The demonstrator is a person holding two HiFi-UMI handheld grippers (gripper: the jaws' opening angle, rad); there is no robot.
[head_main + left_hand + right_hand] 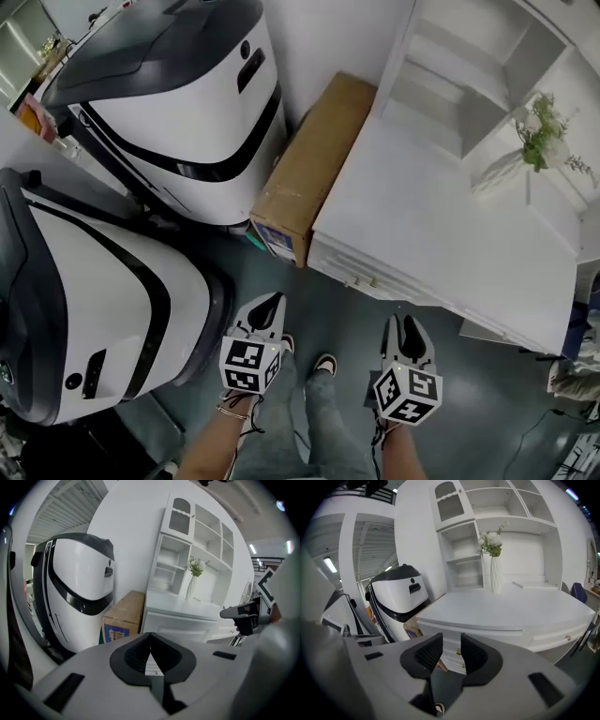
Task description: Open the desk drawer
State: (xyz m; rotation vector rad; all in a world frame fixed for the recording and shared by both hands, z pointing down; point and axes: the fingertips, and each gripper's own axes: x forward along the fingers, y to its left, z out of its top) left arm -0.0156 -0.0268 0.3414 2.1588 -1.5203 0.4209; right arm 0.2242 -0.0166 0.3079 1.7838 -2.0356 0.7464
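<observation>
The white desk stands at the right of the head view. Its drawer front, with small knobs, faces me and is closed. Both grippers hang in front of it, short of the drawer and apart from it. My left gripper has its jaw tips together with nothing between them; in the left gripper view it points at the drawer front. My right gripper stands open and empty. In the right gripper view the drawer front shows through the gap between the jaws.
A cardboard box leans beside the desk's left end. Two large white and black machines fill the left side. On the desk stand a white shelf unit and a vase of flowers. My feet stand on grey floor.
</observation>
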